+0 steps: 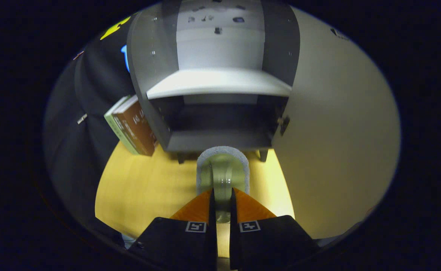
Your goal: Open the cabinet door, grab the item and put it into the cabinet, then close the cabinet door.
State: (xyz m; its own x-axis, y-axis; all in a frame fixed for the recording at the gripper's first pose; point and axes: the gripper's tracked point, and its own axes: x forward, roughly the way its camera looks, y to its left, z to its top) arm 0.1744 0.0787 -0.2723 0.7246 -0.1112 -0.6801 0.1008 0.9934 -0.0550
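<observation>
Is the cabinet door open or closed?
Open: the door swings aside and the cabinet shelves show. The gripper holds a cup.

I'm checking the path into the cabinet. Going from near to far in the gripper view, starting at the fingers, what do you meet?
Gripper, its fingers pressed on the pale rounded item → yellow tabletop → open cabinet, lower compartment → its shelf → upper compartment's back wall.

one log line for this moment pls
cabinet door: open | hand-held gripper: shut on cup | cup: held above table, just before cabinet lower shelf
</observation>
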